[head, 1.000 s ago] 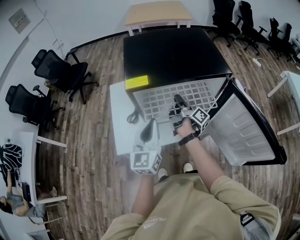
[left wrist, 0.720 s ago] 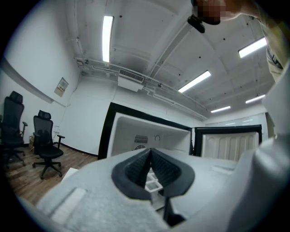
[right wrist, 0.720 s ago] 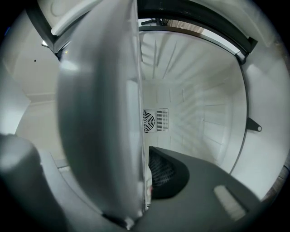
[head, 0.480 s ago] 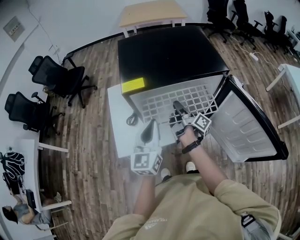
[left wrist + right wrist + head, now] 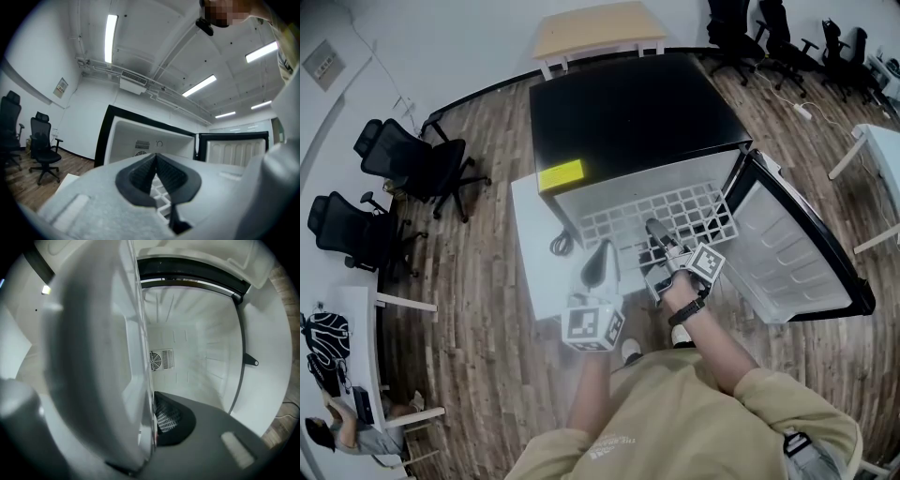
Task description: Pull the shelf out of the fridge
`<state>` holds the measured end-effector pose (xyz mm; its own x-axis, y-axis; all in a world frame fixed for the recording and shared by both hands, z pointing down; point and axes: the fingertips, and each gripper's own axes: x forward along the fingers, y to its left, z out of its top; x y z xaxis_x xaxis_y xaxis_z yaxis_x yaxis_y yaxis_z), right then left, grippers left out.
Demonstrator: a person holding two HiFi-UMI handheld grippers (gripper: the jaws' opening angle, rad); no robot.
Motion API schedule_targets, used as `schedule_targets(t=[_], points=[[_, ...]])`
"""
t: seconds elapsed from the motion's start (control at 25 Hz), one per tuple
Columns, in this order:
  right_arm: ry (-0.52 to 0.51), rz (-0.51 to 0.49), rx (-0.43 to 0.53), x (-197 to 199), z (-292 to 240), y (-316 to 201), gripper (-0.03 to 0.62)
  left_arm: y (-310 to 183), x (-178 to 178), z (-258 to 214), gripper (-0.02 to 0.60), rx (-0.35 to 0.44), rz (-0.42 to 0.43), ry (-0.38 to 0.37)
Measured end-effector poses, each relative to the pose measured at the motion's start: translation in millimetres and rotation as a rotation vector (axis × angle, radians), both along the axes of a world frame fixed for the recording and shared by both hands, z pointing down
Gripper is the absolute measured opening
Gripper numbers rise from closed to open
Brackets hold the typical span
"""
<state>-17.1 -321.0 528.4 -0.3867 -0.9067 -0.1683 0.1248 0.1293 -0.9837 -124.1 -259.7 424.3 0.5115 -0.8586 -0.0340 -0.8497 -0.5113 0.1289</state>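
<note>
The black fridge (image 5: 628, 103) stands with its door (image 5: 787, 244) swung open to the right. Its white grid shelf (image 5: 656, 211) sticks out of the opening toward me. My right gripper (image 5: 654, 232) is shut on the shelf's front edge near the middle. In the right gripper view the shelf (image 5: 117, 357) runs edge-on between the jaws of the right gripper (image 5: 152, 423), with the white fridge interior (image 5: 197, 348) beyond. My left gripper (image 5: 600, 261) hovers just left of the shelf's front corner, shut and holding nothing. In its own view the left gripper (image 5: 155, 155) points at the fridge opening (image 5: 150, 138).
A white low table (image 5: 532, 262) with a coiled cable (image 5: 561, 246) sits left of the fridge. Black office chairs (image 5: 412, 159) stand at the left and back right. A wooden table (image 5: 598, 28) is behind the fridge. A white desk corner (image 5: 881, 150) is at the right.
The right gripper has drawn back toward me with the shelf, which now sticks out a little farther. The left gripper has hardly moved.
</note>
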Motion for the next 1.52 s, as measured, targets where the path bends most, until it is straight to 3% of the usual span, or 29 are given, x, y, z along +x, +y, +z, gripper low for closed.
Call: schedule_targets(t=[0.16,0.24,0.4,0.64,0.8,0.96,1.16,1.52], points=[[0.002,-0.038,0.042,4,0,25,0.095,-1,4,-3,0.002,-0.003,0.008,0.016],[0.077,-0.056,0.082,8,-3,39,0.095,-1,8,-5,0.002,-0.001,0.017,0.019],[0.432,-0.029,0.109,21,-9,58,0.095,1,15,-3,0.002,-0.009,0.029,0.016],[0.967,0.113,0.186,42,-37,68,0.092,5,31,-2,0.002,-0.018,0.061,0.015],[1.210,0.195,0.212,51,-51,74,0.086,8,39,-1,0.002,-0.007,0.061,-0.016],[1.359,0.244,0.217,59,-60,76,0.086,9,40,4,0.002,-0.012,0.031,-0.058],[1.546,0.307,0.290,60,-85,73,0.086,6,34,5,0.002,-0.003,-0.005,-0.077],[1.604,0.319,0.282,63,-91,66,0.086,2,23,2,0.002,0.082,-0.079,-0.134]])
